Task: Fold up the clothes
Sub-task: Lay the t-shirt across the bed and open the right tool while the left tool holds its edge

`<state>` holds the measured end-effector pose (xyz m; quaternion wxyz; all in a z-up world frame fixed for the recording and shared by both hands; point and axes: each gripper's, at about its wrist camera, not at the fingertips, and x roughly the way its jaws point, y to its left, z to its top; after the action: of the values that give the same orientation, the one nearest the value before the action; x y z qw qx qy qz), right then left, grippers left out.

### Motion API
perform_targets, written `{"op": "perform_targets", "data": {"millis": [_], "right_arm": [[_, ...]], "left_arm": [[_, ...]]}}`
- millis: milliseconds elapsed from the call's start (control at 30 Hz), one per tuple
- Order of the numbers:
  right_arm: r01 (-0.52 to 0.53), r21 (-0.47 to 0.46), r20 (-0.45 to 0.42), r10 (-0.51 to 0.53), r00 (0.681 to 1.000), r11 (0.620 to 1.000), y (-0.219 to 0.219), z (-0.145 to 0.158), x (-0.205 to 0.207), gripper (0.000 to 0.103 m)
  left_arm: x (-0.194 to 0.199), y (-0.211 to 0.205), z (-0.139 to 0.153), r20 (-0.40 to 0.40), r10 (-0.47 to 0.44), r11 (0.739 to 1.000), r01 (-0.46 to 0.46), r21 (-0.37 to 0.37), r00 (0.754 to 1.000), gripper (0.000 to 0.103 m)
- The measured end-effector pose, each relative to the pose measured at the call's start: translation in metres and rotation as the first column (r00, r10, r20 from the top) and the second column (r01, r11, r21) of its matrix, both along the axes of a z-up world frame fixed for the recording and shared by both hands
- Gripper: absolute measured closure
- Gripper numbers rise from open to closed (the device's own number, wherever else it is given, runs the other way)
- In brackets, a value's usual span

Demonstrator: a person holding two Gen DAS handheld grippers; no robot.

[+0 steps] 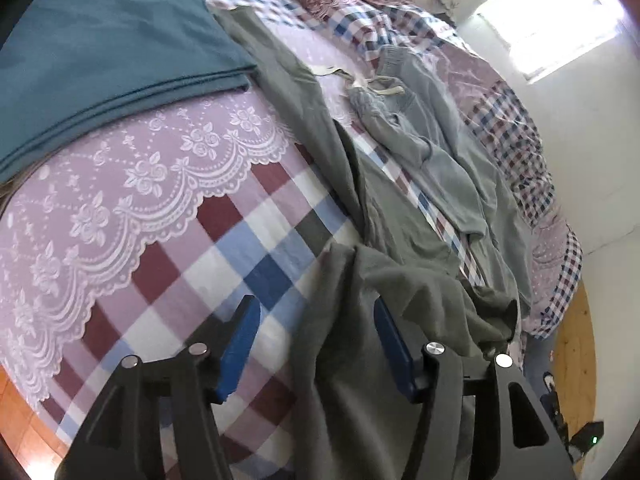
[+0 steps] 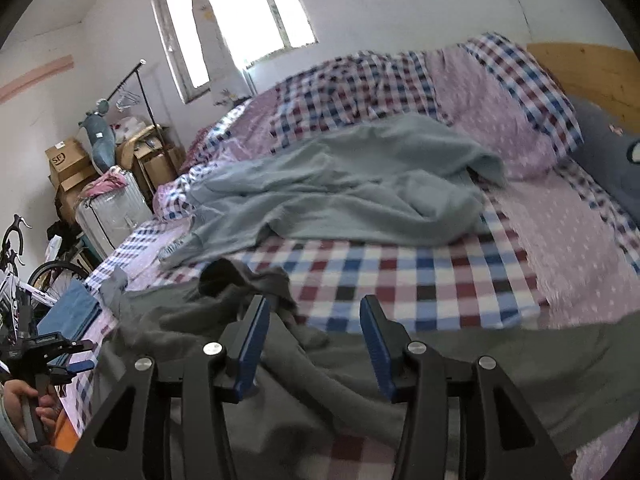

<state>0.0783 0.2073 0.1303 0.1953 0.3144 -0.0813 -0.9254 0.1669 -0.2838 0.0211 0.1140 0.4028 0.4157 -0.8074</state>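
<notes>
A dark grey-green garment (image 1: 360, 320) lies crumpled along the near edge of the checked bed; it also shows in the right wrist view (image 2: 280, 380). My left gripper (image 1: 316, 312) is open, its fingers straddling the garment's edge just above the cloth. My right gripper (image 2: 314, 312) is open and empty over another part of the same garment. A light grey-blue garment (image 1: 432, 128) with a white drawstring (image 1: 372, 84) lies rumpled farther back, and shows in the right wrist view (image 2: 340, 184). The left gripper also shows at the left edge of the right wrist view (image 2: 72, 356), held in a hand.
A folded teal cloth (image 1: 112, 52) lies on the bed (image 1: 224, 232) to the left, also seen in the right wrist view (image 2: 68, 312). A wooden headboard (image 2: 592, 72) is at right. A suitcase (image 2: 108, 212), boxes (image 2: 68, 160) and a bicycle (image 2: 24, 280) stand beside the bed.
</notes>
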Motion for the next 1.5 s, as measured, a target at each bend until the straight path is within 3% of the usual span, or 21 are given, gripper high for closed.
{"op": "perform_targets", "data": {"millis": [100,267,400,533,633,667,733,833,933,1033,1133,1200,1233,1333,1467,1500], "right_arm": [[-0.021,0.010,0.036,0.020,0.999,1.000,0.007,-0.006,0.010,0.052],[-0.150,0.076,0.105,0.142,0.984,0.986,0.004,-0.021,0.039,0.052],[-0.186,0.136,0.154,0.165,0.974,0.973,0.008,-0.035,0.069,0.052],[-0.149,0.145,0.153,0.127,0.980,0.978,0.022,-0.037,0.089,0.052],[-0.113,0.148,0.144,0.091,0.985,0.983,0.032,-0.034,0.097,0.053],[-0.103,0.147,0.143,0.082,0.986,0.984,0.035,-0.033,0.098,0.052],[-0.086,0.141,0.145,0.066,0.987,0.986,0.041,-0.032,0.099,0.053],[-0.074,0.134,0.152,0.053,0.987,0.988,0.048,-0.032,0.099,0.052],[-0.066,0.129,0.167,0.044,0.985,0.989,0.054,-0.034,0.098,0.052],[-0.064,0.125,0.197,0.038,0.980,0.990,0.060,-0.039,0.100,0.052],[-0.090,0.130,0.232,0.058,0.971,0.987,0.058,-0.046,0.101,0.052],[-0.107,0.133,0.256,0.071,0.964,0.985,0.057,-0.051,0.102,0.052],[-0.116,0.134,0.268,0.077,0.960,0.984,0.057,-0.053,0.102,0.053],[-0.145,0.143,0.310,0.094,0.946,0.979,0.054,-0.061,0.103,0.053],[-0.174,0.177,0.362,0.101,0.927,0.969,0.048,-0.074,0.104,0.053],[-0.180,0.181,0.365,0.104,0.925,0.967,0.047,-0.074,0.105,0.053]], "left_arm": [[0.001,0.016,-0.002,0.017,-0.081,0.997,0.081,-0.015,0.997,0.040],[0.029,0.046,-0.007,0.085,-0.217,0.975,0.219,-0.020,0.972,0.040],[0.060,0.072,-0.019,0.181,-0.306,0.949,0.315,-0.019,0.935,0.040],[0.088,0.096,-0.029,0.269,-0.373,0.920,0.392,-0.020,0.888,0.040],[0.106,0.099,-0.030,0.293,-0.344,0.927,0.373,-0.048,0.892,0.042],[0.112,0.100,-0.030,0.300,-0.334,0.929,0.367,-0.057,0.893,0.046],[0.113,0.099,-0.029,0.301,-0.329,0.930,0.362,-0.060,0.895,0.067],[0.116,0.096,-0.028,0.302,-0.321,0.933,0.355,-0.064,0.898,0.089],[0.119,0.093,-0.027,0.301,-0.313,0.935,0.347,-0.068,0.901,0.101],[0.130,0.090,-0.008,0.229,-0.287,0.944,0.315,-0.096,0.930,0.103],[0.151,0.074,0.017,0.146,-0.183,0.967,0.205,-0.150,0.972,0.103],[0.169,0.057,0.034,0.116,-0.065,0.974,0.088,-0.208,0.991,0.103],[0.177,0.052,0.039,0.101,-0.025,0.976,0.047,-0.211,0.995,0.103],[0.185,0.045,0.036,0.133,-0.012,0.988,0.032,-0.152,0.991,0.103],[0.182,0.061,0.020,0.185,-0.113,0.985,0.135,-0.111,0.976,0.101],[0.180,0.067,0.016,0.190,-0.144,0.980,0.167,-0.110,0.971,0.092]]}}
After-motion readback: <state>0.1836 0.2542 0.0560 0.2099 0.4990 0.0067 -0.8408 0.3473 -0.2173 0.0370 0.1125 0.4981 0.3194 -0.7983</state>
